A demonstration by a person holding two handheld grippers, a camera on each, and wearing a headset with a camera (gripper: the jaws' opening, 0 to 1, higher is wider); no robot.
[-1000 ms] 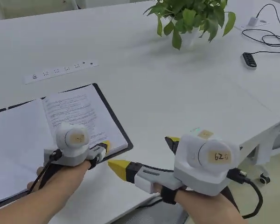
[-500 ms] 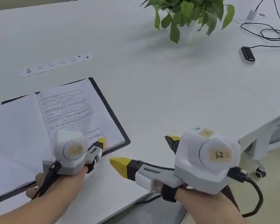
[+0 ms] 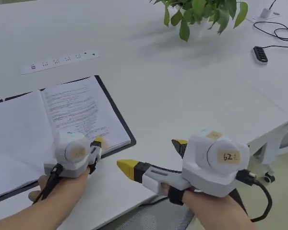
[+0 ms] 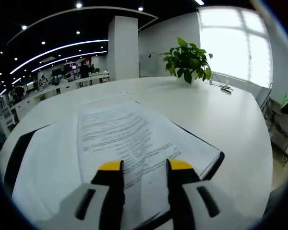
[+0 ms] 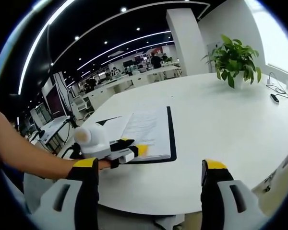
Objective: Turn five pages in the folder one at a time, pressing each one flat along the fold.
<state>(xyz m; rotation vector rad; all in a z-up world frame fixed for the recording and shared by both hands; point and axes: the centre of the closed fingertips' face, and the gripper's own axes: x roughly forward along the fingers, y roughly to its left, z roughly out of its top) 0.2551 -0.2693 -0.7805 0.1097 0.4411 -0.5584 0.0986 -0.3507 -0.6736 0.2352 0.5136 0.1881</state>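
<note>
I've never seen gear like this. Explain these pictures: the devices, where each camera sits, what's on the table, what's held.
A person holds two hand tools, each ending in a claw. The head view is from a headset camera; each round picture is from a camera on one tool. On the table: an open black folder, printed page up, a potted plant and a socket strip. The left claw is open over the page's near edge; the right claw is open wide, off the folder. Neither holds anything.

Head view looks down on the table [image 3: 182, 96]. Left gripper view skims the folder [image 4: 134, 134]; the right one (farther back) shares it.
</note>
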